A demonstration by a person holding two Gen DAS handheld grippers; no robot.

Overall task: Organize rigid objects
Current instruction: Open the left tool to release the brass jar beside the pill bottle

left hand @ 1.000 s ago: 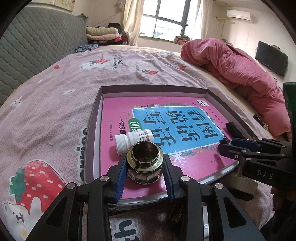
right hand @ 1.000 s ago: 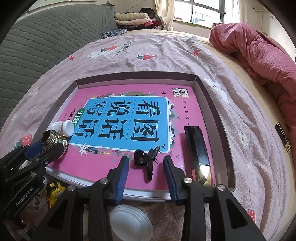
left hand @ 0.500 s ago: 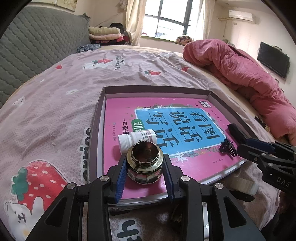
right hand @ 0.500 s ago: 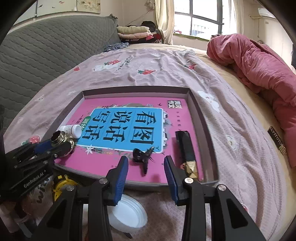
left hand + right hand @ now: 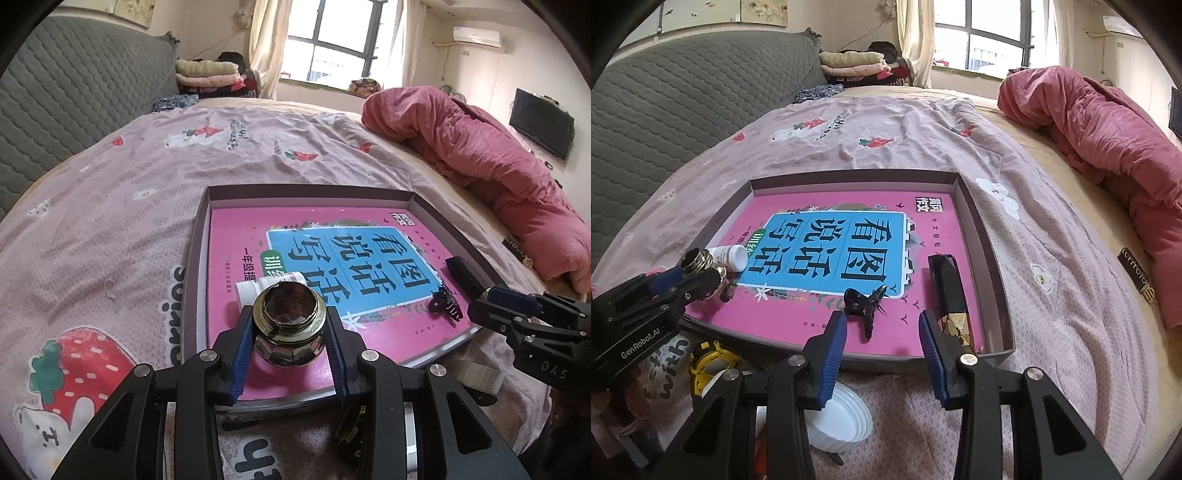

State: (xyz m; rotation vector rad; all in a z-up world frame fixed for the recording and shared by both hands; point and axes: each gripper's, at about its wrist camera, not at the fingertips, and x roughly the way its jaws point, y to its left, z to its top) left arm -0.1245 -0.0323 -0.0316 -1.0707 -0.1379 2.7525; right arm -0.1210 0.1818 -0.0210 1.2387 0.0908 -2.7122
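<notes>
My left gripper point(image 5: 290, 345) clamps a dark glass jar point(image 5: 289, 325) over the near-left corner of the pink book point(image 5: 849, 236) in the tray point(image 5: 988, 258). White bottle point(image 5: 258, 288) lies just behind. My right gripper point(image 5: 882, 336) has just been opening, nothing between the jaws; black hair clip point(image 5: 866, 302) lies just ahead, black bar point(image 5: 947, 291) right.

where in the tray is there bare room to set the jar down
The pink book's far half, up to the shallow grey tray's back wall, is bare. So is the blue panel between the white pill bottle and the black faceted tube. The near edge is crowded: black hair clip, tube, bottle.
</notes>
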